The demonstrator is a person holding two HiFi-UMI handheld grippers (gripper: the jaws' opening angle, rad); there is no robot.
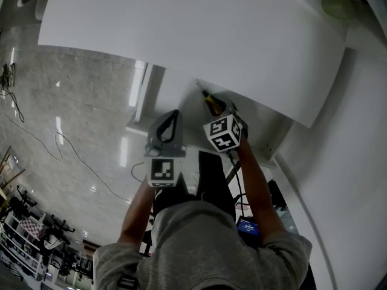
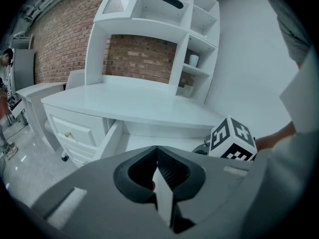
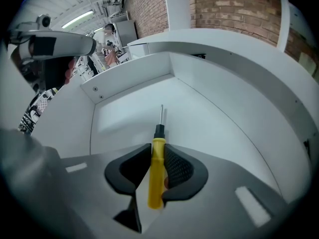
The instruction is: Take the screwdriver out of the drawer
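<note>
Lifting the screwdriver clear is the step in hand, and the white table (image 1: pixel 181 35) shapes how to do it. Its top overhangs the back of the open drawer (image 3: pixel 129 81), so the way out should be up and back toward the person, not straight up under that edge. The drawer floor looks bare apart from the 1 thing wanted, so nothing else should snag.

The left tool (image 2: pixel 157 156) hangs just beside the right one above the drawer front, its 2 jaws brought together with nothing in them. It is best kept where it is, out of the path.

The right tool (image 3: pixel 158 151) points steeply down into the drawer, its jaws drawn in against the 2 sides of the yellow handle. The screwdriver (image 3: pixel 157 168) sits between them inside the drawer, its thin metal shaft aimed at the back corner. Whether the tip touches the floor cannot be told. The hold looks narrow and near the jaw tips on a smooth round handle, so it probably calls for firm pressure and a slow, level rise.
</note>
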